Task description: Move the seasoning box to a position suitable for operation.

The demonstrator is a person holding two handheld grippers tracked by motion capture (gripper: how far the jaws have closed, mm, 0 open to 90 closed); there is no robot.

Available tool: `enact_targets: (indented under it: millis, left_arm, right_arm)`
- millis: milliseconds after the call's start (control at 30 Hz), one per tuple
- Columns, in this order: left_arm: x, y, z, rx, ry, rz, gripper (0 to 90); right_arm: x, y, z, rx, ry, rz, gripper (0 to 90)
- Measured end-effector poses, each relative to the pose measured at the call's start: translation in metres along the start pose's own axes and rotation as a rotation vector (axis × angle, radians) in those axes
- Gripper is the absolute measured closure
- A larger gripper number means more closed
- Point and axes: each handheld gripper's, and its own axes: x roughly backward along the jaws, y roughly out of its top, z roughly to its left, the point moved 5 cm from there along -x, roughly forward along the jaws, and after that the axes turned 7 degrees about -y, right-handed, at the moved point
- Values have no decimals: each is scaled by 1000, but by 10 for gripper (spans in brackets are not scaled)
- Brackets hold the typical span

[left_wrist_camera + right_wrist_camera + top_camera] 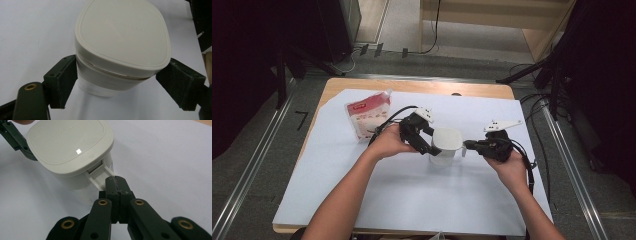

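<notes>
A white sheet (412, 190) covers a wooden table, with a red and white pouch (367, 116) lying at its far left. Near the middle stands a white lidded container (446, 145). The left gripper (117, 85) brackets its body just under the lid, jaws wide, pads at or near the walls. The right gripper (116, 185) is closed tight, its tips at the container's side latch tab (101, 173). To open cleanly, the left should probably steady the body while the right levers the tab gently upward.

Even overhead light, soft focus, dark margins
</notes>
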Motion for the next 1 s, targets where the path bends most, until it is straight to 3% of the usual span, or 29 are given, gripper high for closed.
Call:
enact_targets:
  millis: [500,1000]
  left_arm:
    - [5,8,-4,-28,30,21,195]
    - [5,11,-6,-21,38,31,189]
  right_arm:
    - [0,0,0,1,-3,1,900]
    - [0,0,1,3,-7,-1,900]
